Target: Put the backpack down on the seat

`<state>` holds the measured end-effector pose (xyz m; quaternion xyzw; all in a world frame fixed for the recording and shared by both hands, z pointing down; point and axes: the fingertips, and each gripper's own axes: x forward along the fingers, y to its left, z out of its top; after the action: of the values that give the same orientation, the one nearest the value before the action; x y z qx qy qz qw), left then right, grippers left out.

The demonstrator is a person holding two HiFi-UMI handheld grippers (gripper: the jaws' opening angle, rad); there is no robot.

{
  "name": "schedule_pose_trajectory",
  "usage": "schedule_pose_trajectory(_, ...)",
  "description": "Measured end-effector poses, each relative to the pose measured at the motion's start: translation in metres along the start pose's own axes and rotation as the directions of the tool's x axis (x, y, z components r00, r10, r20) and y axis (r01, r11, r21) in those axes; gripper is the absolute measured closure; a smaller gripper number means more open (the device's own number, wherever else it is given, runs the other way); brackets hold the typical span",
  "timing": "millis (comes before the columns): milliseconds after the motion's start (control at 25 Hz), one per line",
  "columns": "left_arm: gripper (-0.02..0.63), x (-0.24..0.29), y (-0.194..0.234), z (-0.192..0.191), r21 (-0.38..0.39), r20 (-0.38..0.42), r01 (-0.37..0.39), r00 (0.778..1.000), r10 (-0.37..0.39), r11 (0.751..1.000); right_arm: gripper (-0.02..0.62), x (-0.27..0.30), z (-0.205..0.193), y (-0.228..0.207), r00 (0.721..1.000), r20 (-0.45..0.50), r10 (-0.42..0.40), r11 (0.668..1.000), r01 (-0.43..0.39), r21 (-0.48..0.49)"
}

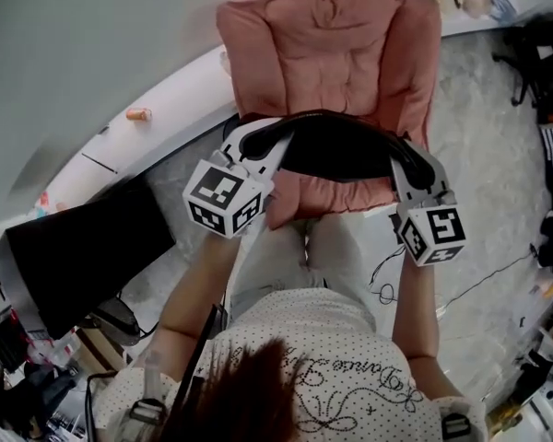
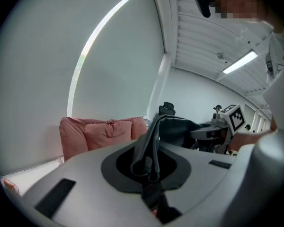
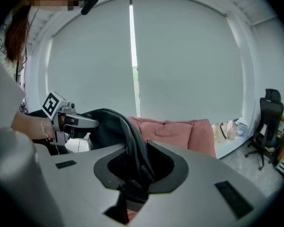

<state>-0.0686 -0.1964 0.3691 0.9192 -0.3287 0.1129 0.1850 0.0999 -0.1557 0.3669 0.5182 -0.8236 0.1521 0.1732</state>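
The black fabric backpack (image 1: 343, 145) hangs stretched between the two grippers, over the front edge of the pink padded seat (image 1: 336, 44). From the head view I cannot tell whether its underside touches the cushion. In the left gripper view the backpack (image 2: 177, 129) shows in front of the seat's pink back cushion (image 2: 99, 134), and in the right gripper view it (image 3: 106, 122) lies left of that cushion (image 3: 180, 131).

The left gripper (image 1: 269, 141) has its jaws nearly together, pinching a fold of the bag's dark strap at the bag's left end. The right gripper (image 1: 413, 162) is likewise closed down on dark fabric at the bag's right end. Each gripper's marker cube sits just behind its jaws, with the person's forearms running back towards the white dotted shirt (image 1: 341, 366).

Behind the seat runs a white curved window ledge (image 1: 170, 104) with a small orange object (image 1: 139, 114) lying on it. A black office chair (image 3: 270, 122) stands on the grey floor, well apart from the seat, to its right.
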Motion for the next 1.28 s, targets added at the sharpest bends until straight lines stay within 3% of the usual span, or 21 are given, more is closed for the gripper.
schedule_pose_trajectory(640,0.578,0.091,0.026,-0.104,-0.113,-0.176,-0.116,0.98,0.095,0.987,0.522,0.073,-0.106,-0.069,0.979,-0.174,0.102,0.993,-0.091,0.07)
schedule_pose_trajectory(960,0.578,0.143,0.054,-0.186,-0.158,-0.27,-0.135,0.959,0.089,0.978,0.518,0.128,-0.182,-0.099,0.95,-0.286,0.125,0.991,-0.108,0.076)
schedule_pose_trajectory(1280,0.575,0.185,0.073,-0.275,-0.213,-0.371,-0.173,0.925,0.084,0.961,0.513,0.172,-0.263,-0.122,0.895,-0.418,0.158,0.987,-0.134,0.086)
